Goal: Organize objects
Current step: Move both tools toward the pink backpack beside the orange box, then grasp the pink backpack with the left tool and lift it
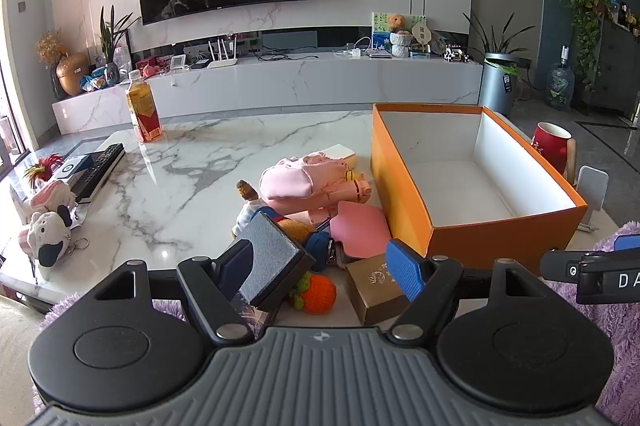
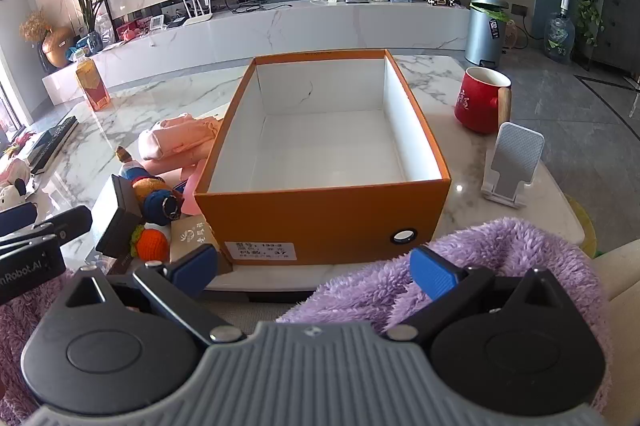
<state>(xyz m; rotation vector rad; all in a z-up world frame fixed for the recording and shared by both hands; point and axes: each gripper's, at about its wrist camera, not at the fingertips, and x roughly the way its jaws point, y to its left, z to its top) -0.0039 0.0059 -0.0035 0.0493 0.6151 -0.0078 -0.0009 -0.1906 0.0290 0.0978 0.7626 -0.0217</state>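
Right now my left gripper (image 1: pixel 332 266) and my right gripper (image 2: pixel 316 266) both stand spread wide, gripping nothing. Just past the left one lie an orange knitted toy (image 1: pixel 318 293), a gold box (image 1: pixel 374 288) and a pink garment (image 1: pixel 298 176). Beyond my right gripper sits the orange box (image 2: pixel 320 216), empty, on the marble table (image 1: pixel 192 162).

The left gripper (image 1: pixel 332 266) is held with its jaws spread wide and nothing clasped between them, tilted downward at the near edge of the tabletop. The right gripper (image 2: pixel 316 268) is likewise spread wide and empty, pitched downward over the same near edge.
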